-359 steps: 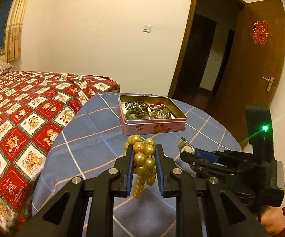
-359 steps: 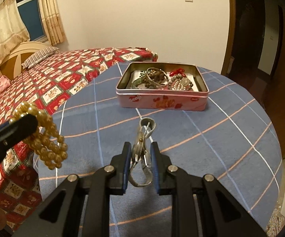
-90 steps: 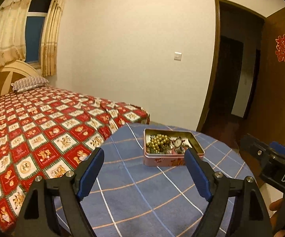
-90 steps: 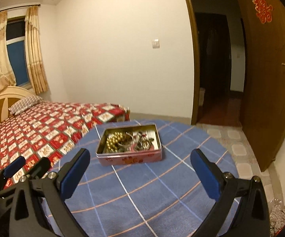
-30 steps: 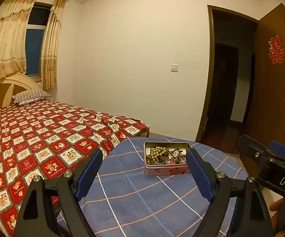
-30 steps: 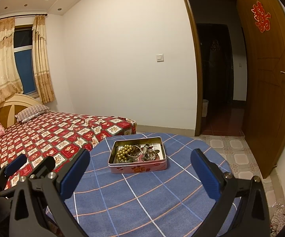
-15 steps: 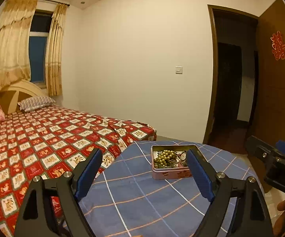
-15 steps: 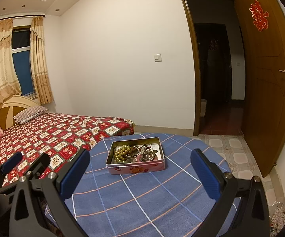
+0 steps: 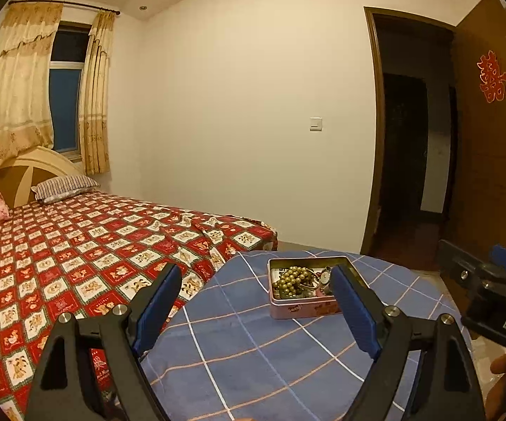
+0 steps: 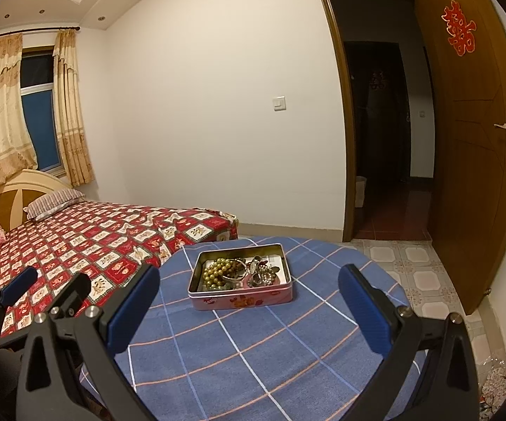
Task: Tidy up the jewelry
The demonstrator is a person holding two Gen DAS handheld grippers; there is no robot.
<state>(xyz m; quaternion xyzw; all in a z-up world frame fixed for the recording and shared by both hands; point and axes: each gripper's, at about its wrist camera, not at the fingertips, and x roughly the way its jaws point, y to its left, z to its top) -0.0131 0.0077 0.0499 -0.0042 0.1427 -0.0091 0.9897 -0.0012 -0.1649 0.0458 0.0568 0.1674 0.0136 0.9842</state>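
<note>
Both my grippers, left (image 9: 254,310) and right (image 10: 249,312), hang wide apart and empty, well back from the tin (image 10: 240,297) on the table (image 10: 253,358). The beads (image 10: 216,273) lie inside it: limp, light, slippery, I judge; I'd pinch across the bunched strand.

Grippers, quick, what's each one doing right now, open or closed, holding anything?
Left gripper: open, holding nothing.
Right gripper: open, holding nothing.
</note>
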